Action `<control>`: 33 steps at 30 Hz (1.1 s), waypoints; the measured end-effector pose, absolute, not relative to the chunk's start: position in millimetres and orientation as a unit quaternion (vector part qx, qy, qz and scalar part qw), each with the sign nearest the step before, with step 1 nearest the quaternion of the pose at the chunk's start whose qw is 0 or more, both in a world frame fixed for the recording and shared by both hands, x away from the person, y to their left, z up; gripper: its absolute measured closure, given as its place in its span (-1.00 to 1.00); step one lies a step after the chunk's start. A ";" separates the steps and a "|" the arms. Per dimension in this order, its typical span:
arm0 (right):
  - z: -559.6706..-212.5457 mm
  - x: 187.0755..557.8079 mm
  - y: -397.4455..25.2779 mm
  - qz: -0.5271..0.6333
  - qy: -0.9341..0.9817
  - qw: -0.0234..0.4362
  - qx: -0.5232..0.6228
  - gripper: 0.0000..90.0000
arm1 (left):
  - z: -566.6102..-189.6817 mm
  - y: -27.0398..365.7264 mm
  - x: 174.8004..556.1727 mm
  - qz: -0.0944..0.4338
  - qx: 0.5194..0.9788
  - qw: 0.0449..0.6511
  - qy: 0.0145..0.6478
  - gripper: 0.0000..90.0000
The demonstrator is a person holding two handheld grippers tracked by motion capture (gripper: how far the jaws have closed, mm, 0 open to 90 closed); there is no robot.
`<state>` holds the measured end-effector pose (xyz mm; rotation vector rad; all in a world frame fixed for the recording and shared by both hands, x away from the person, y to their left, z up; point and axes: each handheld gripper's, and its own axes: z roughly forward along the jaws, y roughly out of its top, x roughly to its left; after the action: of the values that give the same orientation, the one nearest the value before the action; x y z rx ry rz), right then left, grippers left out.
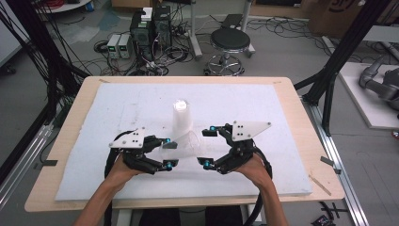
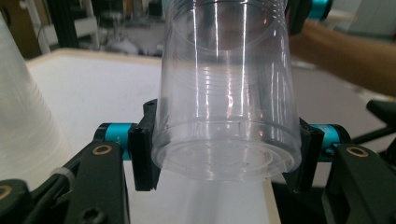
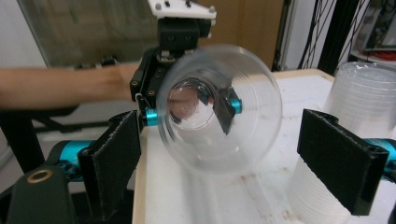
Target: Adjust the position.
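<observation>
Two grippers hang over the white pad (image 1: 141,101), one on each side of the tall stack of cups (image 1: 181,117), which stands near the middle of the pad. On the left side of the stack, the left gripper (image 1: 168,152) pinches one clear cup (image 2: 226,93) by its bottom end, with a black pad pressed on each side of it. The cup lies on its side, just in front of the stack, and its open mouth points toward the right gripper (image 1: 208,147). That gripper sits to the right of the stack with its jaws spread wide and nothing between them. From its own camera you look right into the cup's round mouth (image 3: 218,108), and the cup floats between the two black pads (image 3: 112,161) but farther off, so they do not touch it. The cup looks a bit blurry there, so I think it may be moving. A few things could go wrong. The cup is thin and slippery, so a hard squeeze could crush it or make it pop out. If the right gripper comes in crooked, it could bump the rim and knock the cup loose. The stack is close too, and a stray arm could tip it over.
</observation>
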<state>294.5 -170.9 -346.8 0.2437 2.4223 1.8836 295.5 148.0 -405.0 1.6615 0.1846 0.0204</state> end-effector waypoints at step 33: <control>-358.0 298.3 -147.6 0.628 0.775 0.005 0.065 -0.69 | -403.3 129.7 295.5 -0.009 0.711 0.700 0.063 -0.08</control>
<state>298.3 -147.6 -358.0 0.2024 2.4289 1.9676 295.5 129.7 -403.3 1.5835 0.1399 -0.0201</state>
